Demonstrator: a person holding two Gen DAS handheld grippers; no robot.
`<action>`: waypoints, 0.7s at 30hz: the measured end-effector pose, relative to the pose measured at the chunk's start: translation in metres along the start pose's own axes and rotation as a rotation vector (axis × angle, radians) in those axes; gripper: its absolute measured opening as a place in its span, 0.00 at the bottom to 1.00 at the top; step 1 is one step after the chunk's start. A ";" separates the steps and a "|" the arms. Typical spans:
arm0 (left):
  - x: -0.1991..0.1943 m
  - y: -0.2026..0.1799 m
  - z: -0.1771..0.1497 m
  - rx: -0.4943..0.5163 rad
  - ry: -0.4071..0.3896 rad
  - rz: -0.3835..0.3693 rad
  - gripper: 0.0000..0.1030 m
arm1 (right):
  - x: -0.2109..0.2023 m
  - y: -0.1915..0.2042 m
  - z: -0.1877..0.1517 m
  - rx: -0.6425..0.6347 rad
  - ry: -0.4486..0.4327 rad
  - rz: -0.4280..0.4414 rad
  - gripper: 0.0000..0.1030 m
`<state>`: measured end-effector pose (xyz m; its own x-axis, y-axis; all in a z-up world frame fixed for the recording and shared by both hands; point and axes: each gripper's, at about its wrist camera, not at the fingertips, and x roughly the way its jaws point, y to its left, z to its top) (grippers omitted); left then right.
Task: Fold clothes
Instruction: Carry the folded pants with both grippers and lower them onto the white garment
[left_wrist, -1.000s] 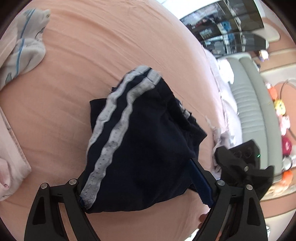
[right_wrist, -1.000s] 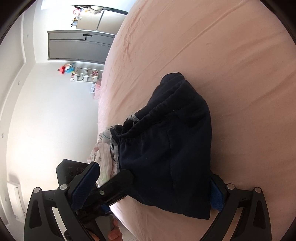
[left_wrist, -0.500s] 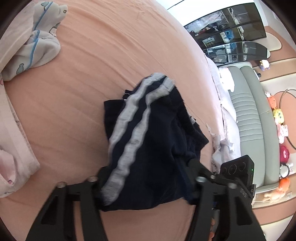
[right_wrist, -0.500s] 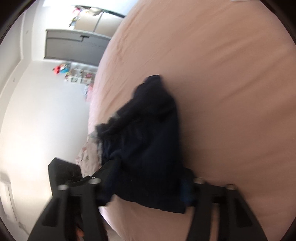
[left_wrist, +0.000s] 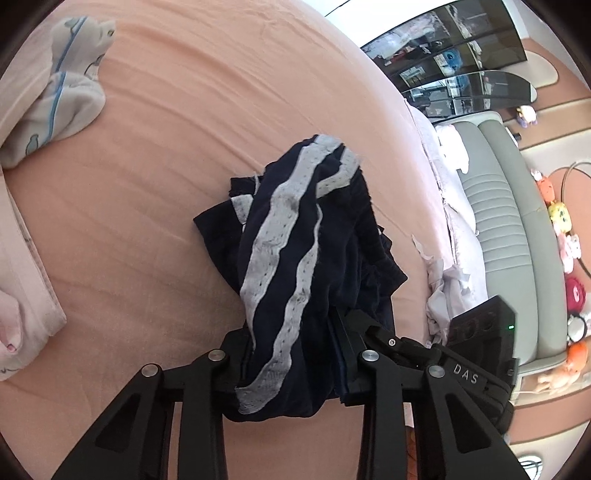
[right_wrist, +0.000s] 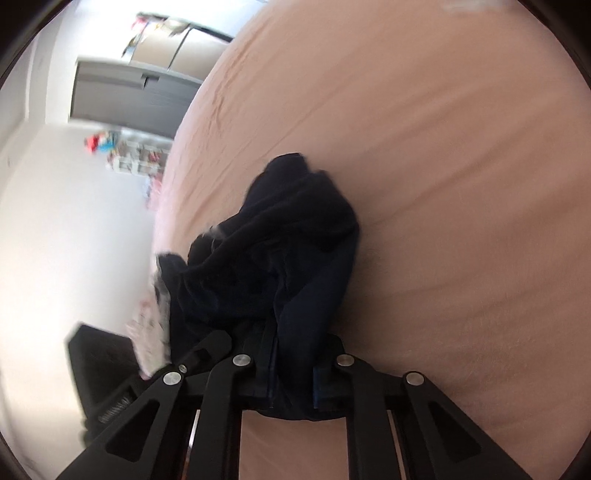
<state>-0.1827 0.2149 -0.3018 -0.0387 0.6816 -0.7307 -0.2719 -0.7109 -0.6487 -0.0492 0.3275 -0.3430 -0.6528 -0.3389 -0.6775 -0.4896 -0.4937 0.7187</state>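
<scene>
**Both grippers closing on the navy shorts at the near edge of the bed**

Your left gripper (left_wrist: 291, 354) has the near hem of the navy shorts (left_wrist: 314, 240) bunched between its jaws. The jaws are closing, and the cloth already fills the gap and is pinched between the pads. The two pale lace-like stripes (left_wrist: 280, 236) down the side of the shorts run straight into that grip.

Your right gripper (right_wrist: 291, 373) holds another part of the same near edge of the navy shorts (right_wrist: 280, 258). Its jaws are also closing and are nearly together, with dark fabric squeezed between them and hanging below the pads. This view is motion-blurred, so finer detail of the grip cannot be read.

The shorts lie crumpled on the peach bedsheet (left_wrist: 166, 166), near the bed's edge, gathered into a narrow ridge running away from both grippers.

In the left wrist view, your right gripper's black body (left_wrist: 476, 350) shows just to the right of the shorts.

Other items: a white garment with blue trim (left_wrist: 62, 96) lies at the far left of the sheet, well apart from the shorts. Pale pink cloth (left_wrist: 22, 280) sits along the left edge. A crumpled whitish piece (left_wrist: 443, 295) lies at the bed's right edge, near the shorts.
</scene>
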 end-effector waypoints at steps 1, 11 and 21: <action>-0.001 0.000 0.000 -0.002 -0.002 -0.002 0.28 | -0.001 0.005 -0.001 -0.024 -0.004 -0.024 0.11; -0.014 -0.021 0.001 0.060 -0.022 -0.025 0.27 | -0.024 0.034 -0.011 -0.165 -0.040 -0.104 0.10; -0.026 -0.052 0.002 0.140 -0.059 -0.052 0.27 | -0.056 0.065 -0.014 -0.327 -0.133 -0.195 0.10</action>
<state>-0.1694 0.2346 -0.2485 -0.0760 0.7288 -0.6805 -0.4059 -0.6460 -0.6465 -0.0364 0.3036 -0.2603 -0.6456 -0.1171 -0.7546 -0.4158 -0.7749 0.4760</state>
